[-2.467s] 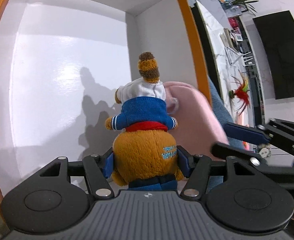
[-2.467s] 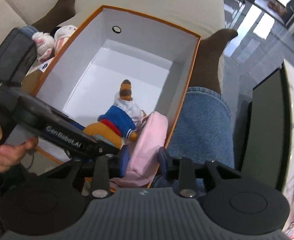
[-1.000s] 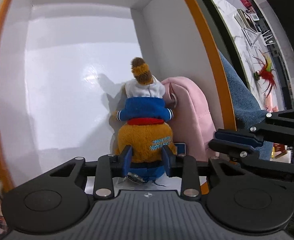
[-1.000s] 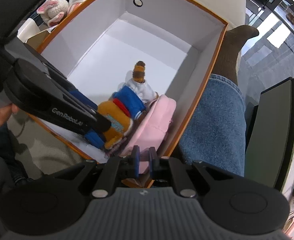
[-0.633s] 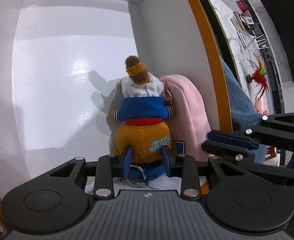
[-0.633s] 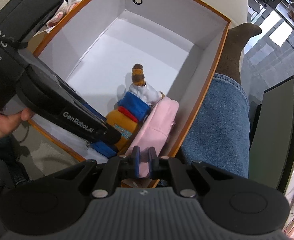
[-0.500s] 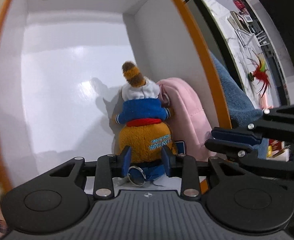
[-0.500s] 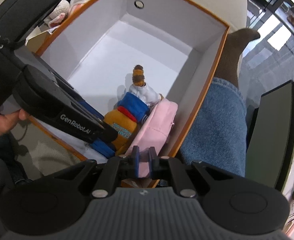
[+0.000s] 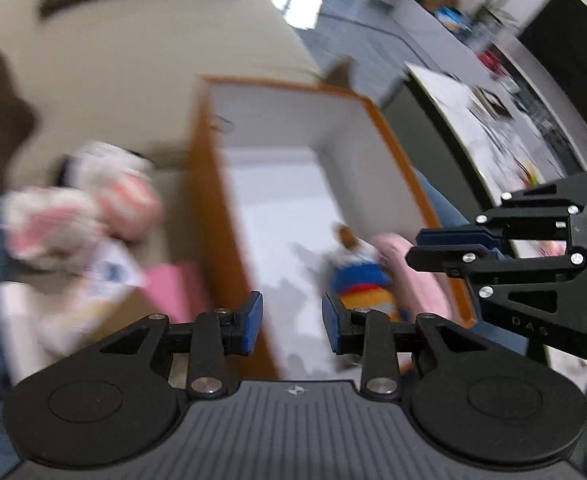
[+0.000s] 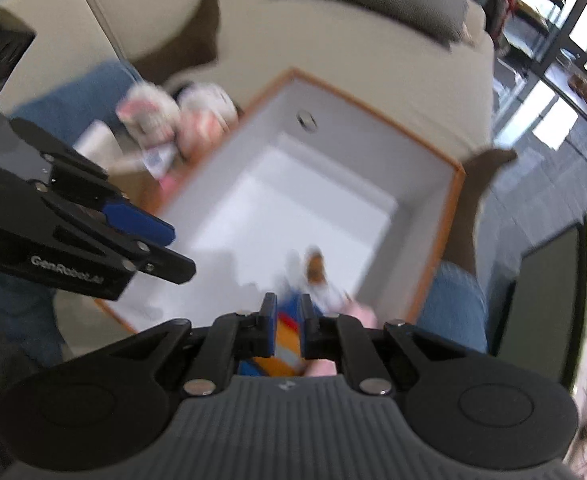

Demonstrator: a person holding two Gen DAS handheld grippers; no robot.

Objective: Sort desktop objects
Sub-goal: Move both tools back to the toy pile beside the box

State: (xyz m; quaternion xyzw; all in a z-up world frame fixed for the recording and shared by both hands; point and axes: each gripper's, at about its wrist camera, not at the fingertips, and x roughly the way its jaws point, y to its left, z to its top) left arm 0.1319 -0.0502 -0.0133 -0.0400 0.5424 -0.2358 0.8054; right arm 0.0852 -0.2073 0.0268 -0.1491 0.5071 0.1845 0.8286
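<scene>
Your left tool [image 9: 289,322] is empty, its jaws partly apart, and your right tool [image 10: 286,330] is nearly closed on nothing, while the plush bear [image 9: 359,280] and pink pouch [image 9: 403,264] lie together in the near corner of the orange-rimmed box [image 9: 389,136]. For the next item, swing the left tool toward the white-and-pink plush toys [image 9: 81,208] beside the box, open wider first, and grip one by its body, not a loose ear

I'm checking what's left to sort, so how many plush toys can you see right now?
3. One orange plush in a blue top lies inside the orange-rimmed box; two blurred pink-and-white plushes lie outside its left wall. More may be hidden.
</scene>
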